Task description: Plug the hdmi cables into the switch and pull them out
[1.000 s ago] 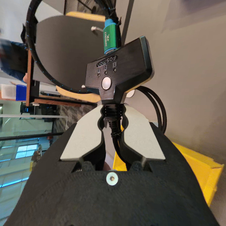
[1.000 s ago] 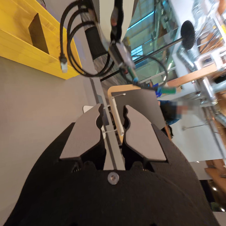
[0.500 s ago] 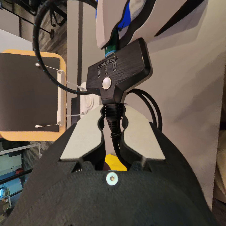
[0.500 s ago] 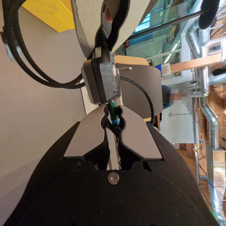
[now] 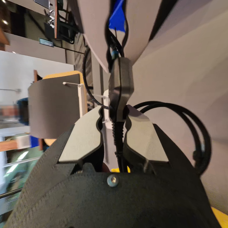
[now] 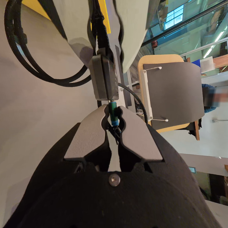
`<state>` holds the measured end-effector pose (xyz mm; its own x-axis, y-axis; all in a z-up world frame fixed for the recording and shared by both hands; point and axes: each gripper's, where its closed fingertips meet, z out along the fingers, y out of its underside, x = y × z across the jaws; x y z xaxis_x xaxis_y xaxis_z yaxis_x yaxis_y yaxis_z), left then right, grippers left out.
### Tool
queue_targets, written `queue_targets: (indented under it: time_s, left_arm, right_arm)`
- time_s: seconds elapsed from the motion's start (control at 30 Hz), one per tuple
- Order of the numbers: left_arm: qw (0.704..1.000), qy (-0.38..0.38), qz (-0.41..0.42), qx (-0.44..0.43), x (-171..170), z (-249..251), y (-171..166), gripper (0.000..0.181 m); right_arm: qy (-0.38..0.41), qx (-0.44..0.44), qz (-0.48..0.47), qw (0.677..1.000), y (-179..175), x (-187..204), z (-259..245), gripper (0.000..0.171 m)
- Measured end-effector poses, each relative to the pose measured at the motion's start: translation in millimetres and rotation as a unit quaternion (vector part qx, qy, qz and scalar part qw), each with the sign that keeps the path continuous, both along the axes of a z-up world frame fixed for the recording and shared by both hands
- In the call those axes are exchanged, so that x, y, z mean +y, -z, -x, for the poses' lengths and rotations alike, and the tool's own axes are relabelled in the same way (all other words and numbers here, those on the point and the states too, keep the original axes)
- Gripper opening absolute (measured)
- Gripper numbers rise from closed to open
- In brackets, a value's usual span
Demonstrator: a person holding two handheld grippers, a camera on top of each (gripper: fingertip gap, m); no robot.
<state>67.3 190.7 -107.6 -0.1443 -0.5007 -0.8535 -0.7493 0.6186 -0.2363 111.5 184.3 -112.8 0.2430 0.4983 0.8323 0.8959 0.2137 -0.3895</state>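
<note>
The black HDMI switch hangs edge-on in the air between both grippers; it also shows in the right wrist view. My left gripper is closed around the switch's neck and ribbed cable boot, with a thin gap beside its left finger. My right gripper is shut on the green HDMI plug, which sits in the switch's port with a sliver of silver metal showing. The plug's braided cable loops to the right. The switch's own black cable coils beside it.
A grey tabletop lies behind the switch. A yellow bin stands at its edge. A chair with a black back and wooden rim is beyond the table edge. A person is far off.
My right gripper came in and shut on the green plug. The switch has since turned edge-on to the left camera, and a sliver of the plug's metal now shows.
</note>
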Motion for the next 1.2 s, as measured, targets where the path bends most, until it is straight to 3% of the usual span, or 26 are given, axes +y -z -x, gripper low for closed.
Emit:
queue_targets:
  time_s: [0.17,0.5,0.87,1.2]
  left_arm:
    - [0.996,-0.015,-0.076,0.046,6.2,0.7,9.3,0.023]
    - [0.996,-0.015,-0.036,0.084,4.4,6.2,14.2,0.022]
    - [0.996,0.017,0.033,0.076,-8.5,6.6,16.3,0.022]
    - [0.996,0.021,0.063,0.065,-13.5,5.3,20.6,0.023]
  right_arm:
    - [-0.005,-0.019,-0.012,1.0,3.4,-1.4,7.4,0.011]
    - [-0.028,-0.035,-0.017,0.999,10.5,-3.4,14.1,0.01]
    - [-0.104,0.029,0.026,0.994,7.7,-18.0,25.4,0.011]
    - [-0.09,0.004,0.052,0.995,11.2,-22.4,21.5,0.011]
